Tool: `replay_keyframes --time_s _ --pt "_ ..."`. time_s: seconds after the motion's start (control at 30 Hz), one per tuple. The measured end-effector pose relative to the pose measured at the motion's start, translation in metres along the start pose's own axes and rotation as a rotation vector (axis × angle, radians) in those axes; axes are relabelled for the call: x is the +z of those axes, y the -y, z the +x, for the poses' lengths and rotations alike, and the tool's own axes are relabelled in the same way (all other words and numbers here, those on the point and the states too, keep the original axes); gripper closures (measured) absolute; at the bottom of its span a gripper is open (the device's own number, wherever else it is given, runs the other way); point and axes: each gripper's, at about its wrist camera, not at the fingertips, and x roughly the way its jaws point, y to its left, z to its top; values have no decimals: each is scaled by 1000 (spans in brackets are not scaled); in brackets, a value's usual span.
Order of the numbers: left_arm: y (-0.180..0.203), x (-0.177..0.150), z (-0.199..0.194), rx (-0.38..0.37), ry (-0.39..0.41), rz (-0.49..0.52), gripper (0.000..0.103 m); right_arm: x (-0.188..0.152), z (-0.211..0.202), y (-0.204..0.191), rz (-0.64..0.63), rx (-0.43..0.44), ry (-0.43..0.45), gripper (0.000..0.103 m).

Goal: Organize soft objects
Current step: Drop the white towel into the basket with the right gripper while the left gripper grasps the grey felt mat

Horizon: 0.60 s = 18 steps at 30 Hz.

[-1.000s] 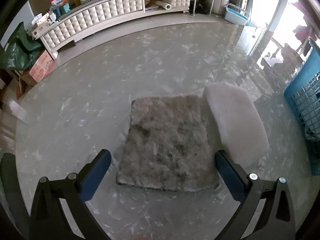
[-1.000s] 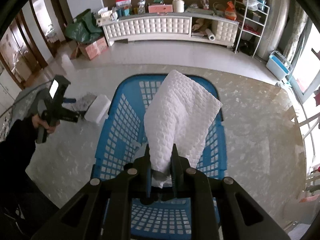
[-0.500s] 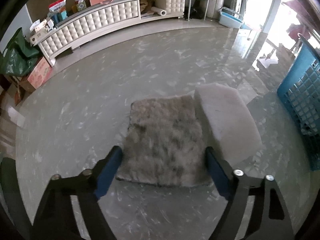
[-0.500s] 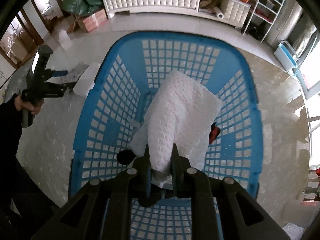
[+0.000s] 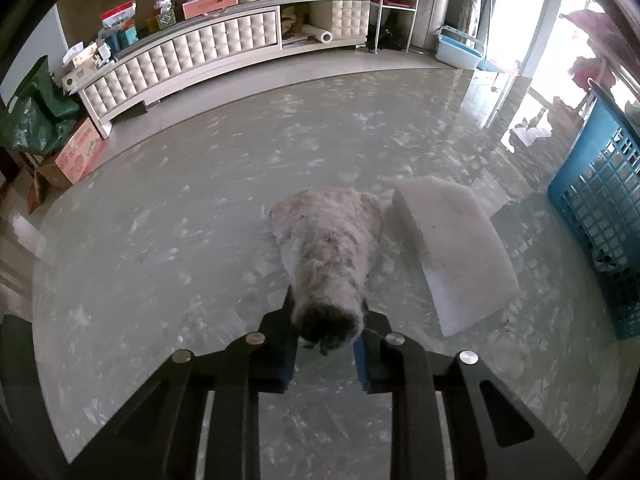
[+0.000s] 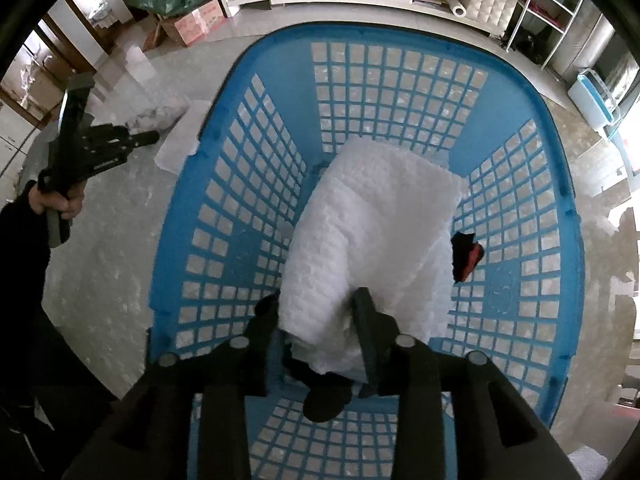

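Closing on the grey fluffy mat [image 5: 332, 256], the left gripper [image 5: 325, 350] has its near edge bunched into a roll between the blue pads [image 5: 359, 354], which press it from both sides; the rest of the mat trails ahead of the claw on the glossy table [image 5: 160, 264]. Gripping an edge, I judge, lets the limp piece hang free once lifted. Just right of the mat, ahead of the claw, lies a white foam pad [image 5: 452, 248], not yet handled, and further right stands the blue basket [image 5: 592, 200]. The right gripper [image 6: 320, 316] points down into that basket [image 6: 400, 40], and its jaws are opening around a white quilted cloth [image 6: 372, 232], which is still between them and sags onto the basket floor. Right of the cloth a red and black item [image 6: 466, 258] peeks out. Releasing low in the basket probably keeps the cloth from spilling over the rim.
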Motion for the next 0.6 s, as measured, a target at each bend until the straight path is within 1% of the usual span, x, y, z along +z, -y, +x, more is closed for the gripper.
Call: replay_keyframes --time_s 0.03,0.13,0.17,0.2,0.27,0.3,0.37,0.43,0.5,0.6 --pt "0 0 0 1 0 -7 85 2 0 -2 3 3 0 61" --pt "-1 -2 -2 6 -4 -14 88 3 1 -1 33 2 2 57" --pt "-1 -2 -2 6 -6 -17 89 4 0 0 41 4 3 53" --pt "-2 -3 -2 6 -8 -24 89 5 2 -1 47 9 4 41" --pt "-4 -5 -4 -1 -13 -39 90 5 -2 -2 49 9 18 27" --pt "-4 -6 -6 -5 -10 -45 90 5 -4 -3 45 -1 26 23" --pt "-6 -9 -10 -2 -6 -48 90 4 -9 -4 36 -21 33 21" --pt "-6 -11 -14 11 -10 -59 90 2 -15 -1 41 -29 46 17" --pt "-4 -11 -21 15 1 -66 90 0 -21 4 56 -44 68 3" --pt "0 -12 -40 1 35 -76 90 -6 -30 14 102 -23 108 0"
